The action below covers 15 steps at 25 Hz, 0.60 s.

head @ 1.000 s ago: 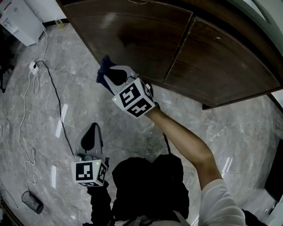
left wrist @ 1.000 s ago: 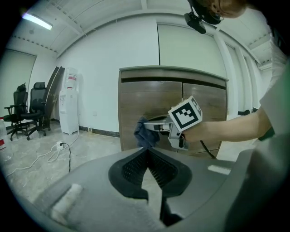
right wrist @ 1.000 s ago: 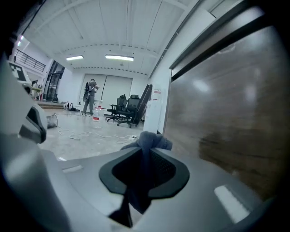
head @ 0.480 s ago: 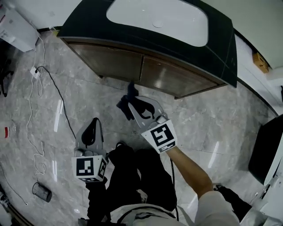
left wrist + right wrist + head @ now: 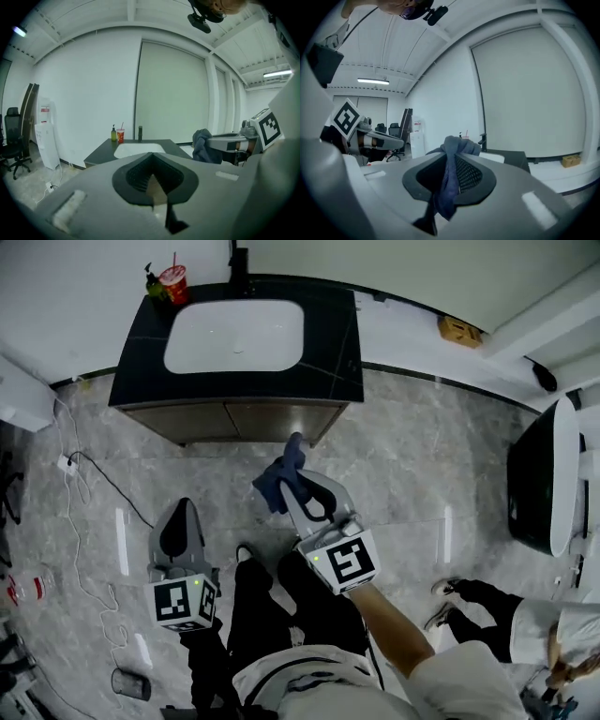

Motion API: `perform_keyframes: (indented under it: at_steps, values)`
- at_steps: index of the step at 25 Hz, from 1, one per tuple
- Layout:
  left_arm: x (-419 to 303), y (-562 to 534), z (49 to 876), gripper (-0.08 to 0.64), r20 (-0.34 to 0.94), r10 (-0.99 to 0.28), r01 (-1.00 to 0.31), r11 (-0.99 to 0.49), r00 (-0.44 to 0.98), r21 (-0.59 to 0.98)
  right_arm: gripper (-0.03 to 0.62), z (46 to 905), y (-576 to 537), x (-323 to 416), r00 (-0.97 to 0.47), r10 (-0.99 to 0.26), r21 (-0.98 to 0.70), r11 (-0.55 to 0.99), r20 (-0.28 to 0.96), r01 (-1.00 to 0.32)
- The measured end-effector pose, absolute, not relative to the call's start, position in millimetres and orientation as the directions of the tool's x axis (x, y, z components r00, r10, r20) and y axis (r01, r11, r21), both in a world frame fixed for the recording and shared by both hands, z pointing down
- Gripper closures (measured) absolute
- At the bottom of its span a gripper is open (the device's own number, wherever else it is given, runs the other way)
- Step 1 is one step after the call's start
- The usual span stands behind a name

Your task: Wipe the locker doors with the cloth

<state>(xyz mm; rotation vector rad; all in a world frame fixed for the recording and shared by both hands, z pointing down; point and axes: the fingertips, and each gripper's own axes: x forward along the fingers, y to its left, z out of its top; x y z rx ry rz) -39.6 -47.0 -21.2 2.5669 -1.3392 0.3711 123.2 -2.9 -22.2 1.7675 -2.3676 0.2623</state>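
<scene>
Clamping cloth (image 5: 275, 486): right gripper (image 5: 300, 491) pinches one bunched fold, which may slip free.
Left gripper (image 5: 178, 521): jaws together, empty.
Locker doors (image 5: 234, 420): well apart from the cloth, so reaching them risks snagging it.

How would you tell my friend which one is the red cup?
Find the black counter with the white sink in it. At its back left corner in the head view stand two things side by side. The red cup is the one with a straw poking up; its neighbour is a green bottle.
</scene>
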Motion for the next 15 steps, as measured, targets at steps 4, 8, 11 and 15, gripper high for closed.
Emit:
perform_keyframes:
  at_steps: [4,8,11,15]
  values:
    - [-33.0,-28.0,-72.1,0.557,0.281,-0.754,-0.795,-0.603,0.594,0.061,0.531,-72.3,27.2,131.5,-0.212,-0.954,-0.083,0.198,0.213,-0.977]
    - [-34.2,-0.6,-112.6,0.557,0.25,-0.716,-0.748,-0.661,0.651,0.054,0.531,-120.6,63.4,125.5,-0.131,-0.975,-0.107,0.113,0.178,-0.988]
    - [-40.6,16.8,-141.0,0.557,0.229,-0.676,-0.701,-0.712,0.7,0.041,0.531,-148.2,89.8,115.5,-0.065,-0.988,-0.094,0.052,0.14,-0.994]
    - [-65.2,43.6,-164.9,0.557,0.214,-0.647,-0.668,-0.744,0.732,0.034,0.531,-165.8,123.7,90.4,-0.029,-0.992,-0.082,0.019,0.119,-0.996]
